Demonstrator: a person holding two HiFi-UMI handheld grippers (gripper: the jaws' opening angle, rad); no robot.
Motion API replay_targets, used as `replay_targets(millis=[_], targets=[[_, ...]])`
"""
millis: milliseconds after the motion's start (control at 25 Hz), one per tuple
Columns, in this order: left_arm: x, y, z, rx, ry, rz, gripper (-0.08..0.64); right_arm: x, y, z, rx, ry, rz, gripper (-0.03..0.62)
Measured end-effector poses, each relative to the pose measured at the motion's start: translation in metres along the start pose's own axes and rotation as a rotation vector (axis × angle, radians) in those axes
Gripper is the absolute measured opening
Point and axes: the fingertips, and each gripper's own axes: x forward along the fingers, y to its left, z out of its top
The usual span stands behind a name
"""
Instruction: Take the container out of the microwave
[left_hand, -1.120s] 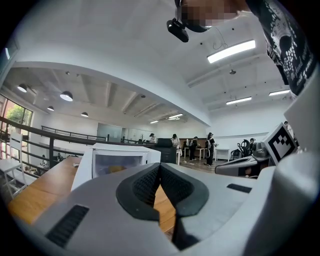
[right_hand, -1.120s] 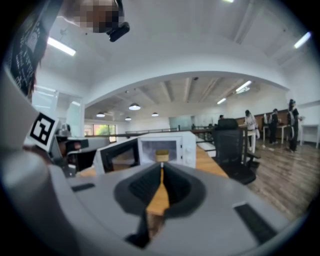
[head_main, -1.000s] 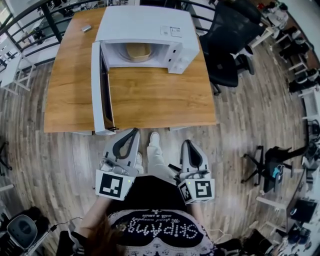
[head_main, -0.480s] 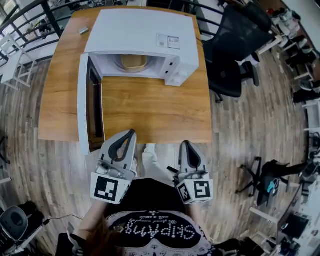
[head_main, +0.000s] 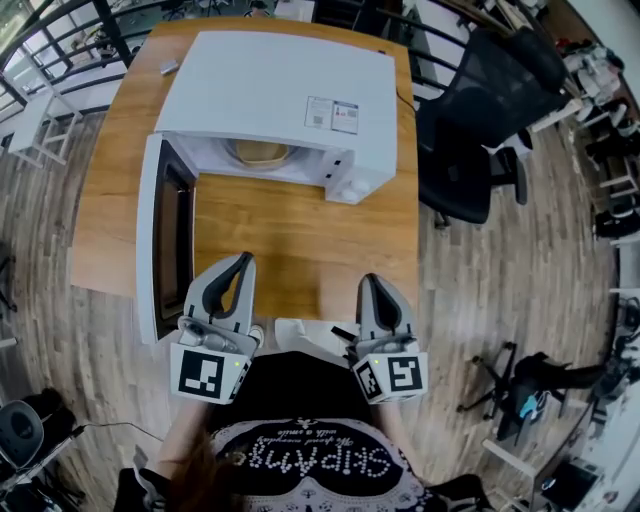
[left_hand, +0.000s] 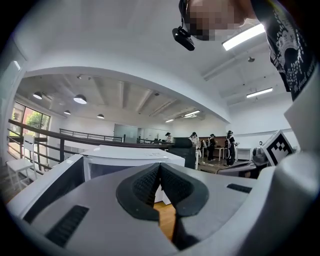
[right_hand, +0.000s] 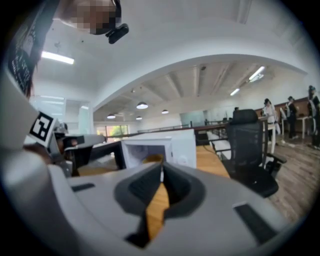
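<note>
Container (head_main: 258, 152), tan and round, sits inside the microwave (head_main: 275, 90) cavity, on its floor toward the back; only its top edge shows from the head view, and the right gripper view catches it through the opening too. Microwave is white and stands on the far half of the wooden table (head_main: 300, 235). Microwave door (head_main: 160, 245) is swung fully open to the left and sticks out toward the person. Control panel with knobs (head_main: 345, 185) is on the right front corner. Left gripper (head_main: 240, 262) is over the near table edge, just beside the free end of the open door, not touching it; jaws clenched tip to tip, nothing between them. Right gripper (head_main: 370, 285) is at the near edge too, well apart from the microwave, jaws closed together at the tips, empty. Both grippers point toward the microwave, roughly level, and both are well short of the container. Small grey object (head_main: 170, 67) lies on the far left corner of the table, can't tell what it is. Black office chair (head_main: 465, 130) stands just beside the table's right side. Floor (head_main: 500, 280) is wood plank.
</note>
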Motion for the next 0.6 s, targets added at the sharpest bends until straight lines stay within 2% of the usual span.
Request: replay_targets(millis=[320,600], targets=[[0.032,0.002,0.003,0.023,-0.002,0.054,0.032,0.027,-0.028,0.007,-0.003,0.009,0.045,0.035],[0.041,-0.003,-0.005,0.011,0.006,0.082,0.032,0.034,-0.041,0.003,-0.004,0.034,0.069,0.037]])
